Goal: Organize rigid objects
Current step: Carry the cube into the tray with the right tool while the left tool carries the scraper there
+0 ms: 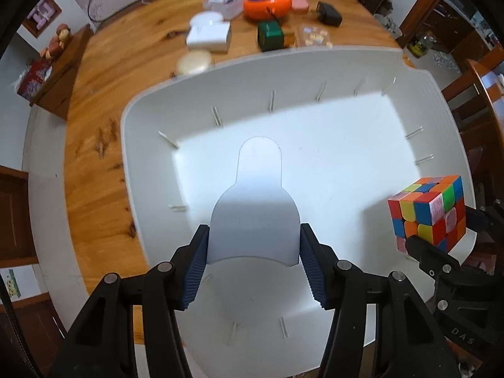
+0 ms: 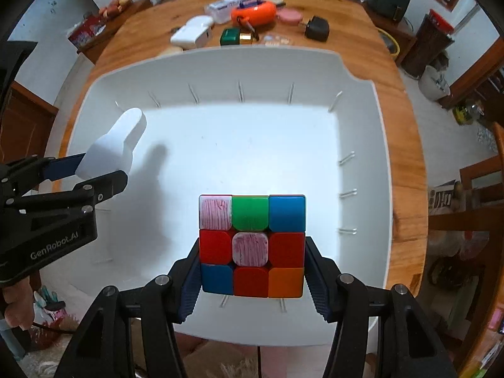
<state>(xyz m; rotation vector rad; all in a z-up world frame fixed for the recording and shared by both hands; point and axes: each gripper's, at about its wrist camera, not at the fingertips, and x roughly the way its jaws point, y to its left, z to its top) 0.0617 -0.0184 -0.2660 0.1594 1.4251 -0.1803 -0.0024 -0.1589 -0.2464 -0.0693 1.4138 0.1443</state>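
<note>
A white bottle-shaped block hangs over the inside of a large white bin, and my left gripper is shut on its wide end, pointing down. In the right wrist view the same white block shows at the left, held by the left gripper. My right gripper is shut on a multicoloured puzzle cube above the bin. From the left wrist view the cube sits at the bin's right side, with the right gripper on it.
The bin stands on a round wooden table. Behind it lie a white charger, a green box, an orange case, a black adapter, a round cream disc and a clear packet. Wooden chairs stand at the right.
</note>
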